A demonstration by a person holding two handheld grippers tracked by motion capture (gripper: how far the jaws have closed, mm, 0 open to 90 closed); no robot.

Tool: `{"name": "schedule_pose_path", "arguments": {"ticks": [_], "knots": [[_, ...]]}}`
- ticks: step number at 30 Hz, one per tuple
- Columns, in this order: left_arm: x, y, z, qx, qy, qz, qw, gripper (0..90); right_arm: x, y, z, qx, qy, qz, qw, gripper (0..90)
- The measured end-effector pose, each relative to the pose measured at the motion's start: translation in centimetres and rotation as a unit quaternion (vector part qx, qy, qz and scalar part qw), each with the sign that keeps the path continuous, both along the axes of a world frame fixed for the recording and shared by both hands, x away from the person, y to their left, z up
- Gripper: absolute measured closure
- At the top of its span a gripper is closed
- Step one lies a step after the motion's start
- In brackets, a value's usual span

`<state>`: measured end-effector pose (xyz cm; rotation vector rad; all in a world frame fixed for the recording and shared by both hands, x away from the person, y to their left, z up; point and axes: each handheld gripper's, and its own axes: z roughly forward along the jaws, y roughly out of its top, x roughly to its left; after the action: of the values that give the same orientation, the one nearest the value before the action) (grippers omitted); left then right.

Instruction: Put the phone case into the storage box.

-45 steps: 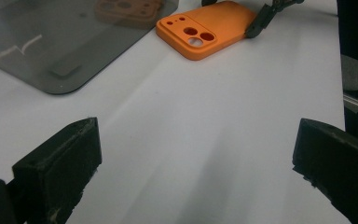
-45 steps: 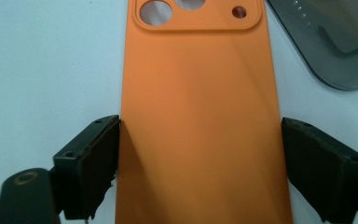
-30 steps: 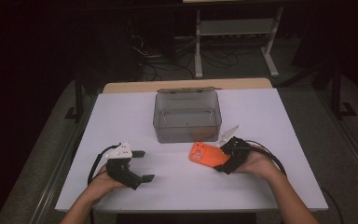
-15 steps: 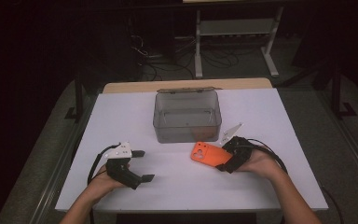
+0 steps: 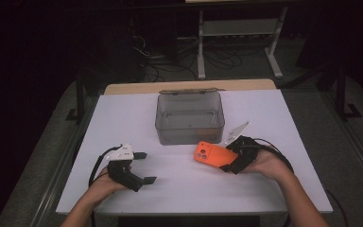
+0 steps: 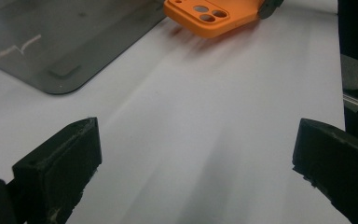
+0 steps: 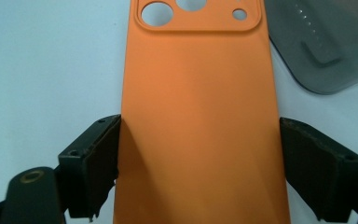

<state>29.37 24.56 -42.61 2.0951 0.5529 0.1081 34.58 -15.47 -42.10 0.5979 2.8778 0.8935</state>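
The high view shows a clear grey plastic box (image 5: 189, 117) with rounded corners and no lid standing at the centre of the frame on the white table (image 5: 137, 113), toward the table's far edge; nothing can be made out inside it beyond faint marks on its floor. Just below and to the right of the box, the right gripper (image 5: 228, 160) pinches a flat orange silicone phone case (image 5: 210, 153) with round camera cut-outs, the case pointing left and up toward the box's lower right corner and close to it without touching. In the right gripper view the two black jaws press against the case's long edges at the lower part of the frame, the case (image 7: 198, 112) running up the middle, with the box's corner (image 7: 326, 46) at the upper right. The left gripper (image 5: 144, 166) sits in the lower left of the high view, well apart from the box and the case, its jaws spread wide with nothing between them. In the left gripper view bare white table lies between the jaws, with the box (image 6: 60, 37) at the upper left and the case (image 6: 214, 14) at the top edge. Open table surface stretches left of the box and along the bottom edge between the two hands.
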Motion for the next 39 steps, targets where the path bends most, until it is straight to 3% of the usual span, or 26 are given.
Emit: {"name": "schedule_pose_path", "arguments": {"ticks": [39], "knots": [[-0.1, -0.3, 0.0, 0.001, 0.000, -0.004, 1.0000, 0.8, 0.4, 2.5, 3.3, -0.001, -0.010, 0.053, 0.9986, 15.7]]}}
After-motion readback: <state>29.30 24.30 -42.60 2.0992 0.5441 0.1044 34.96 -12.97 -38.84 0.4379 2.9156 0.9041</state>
